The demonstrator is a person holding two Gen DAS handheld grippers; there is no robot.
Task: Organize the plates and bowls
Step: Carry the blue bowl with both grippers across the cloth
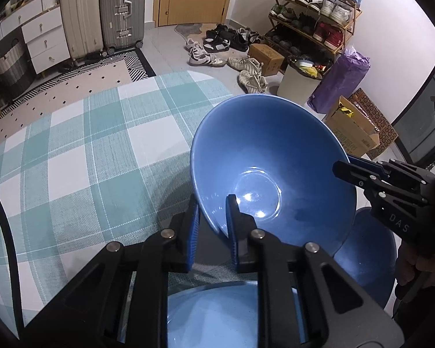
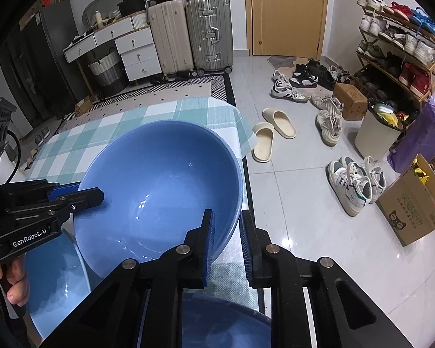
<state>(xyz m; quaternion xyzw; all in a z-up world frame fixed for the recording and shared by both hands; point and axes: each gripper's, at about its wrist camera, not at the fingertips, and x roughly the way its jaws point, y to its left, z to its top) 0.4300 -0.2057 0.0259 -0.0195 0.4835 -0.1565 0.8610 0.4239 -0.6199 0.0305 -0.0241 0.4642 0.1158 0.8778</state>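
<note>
Our left gripper (image 1: 213, 203) clamps the near-left rim of the bowl (image 1: 272, 171), one finger inside the wall and one outside, while our right gripper (image 2: 226, 223) straddles the bowl's near-right rim with a visible gap on the outer side, so we cannot tell whether it truly pinches. The bowl is lifted over the right edge of the checked table (image 1: 87, 150), tilted, its mouth facing up and toward us; being round, it has no long axis to speak of. The left wrist view shows the right gripper coming in from the right at the rim, and a second bowl (image 1: 365, 258) low on the right, partly behind the held one, plus a pale blue plate (image 1: 214, 316) under our own fingers. The right wrist view shows that plate at lower left, with a hand (image 2: 16, 275) on the left gripper's grip, the second bowl's rim at the bottom edge, and slippers (image 2: 271, 133) and shoes (image 2: 353, 182) on the floor to the right, which the left view hides.
</note>
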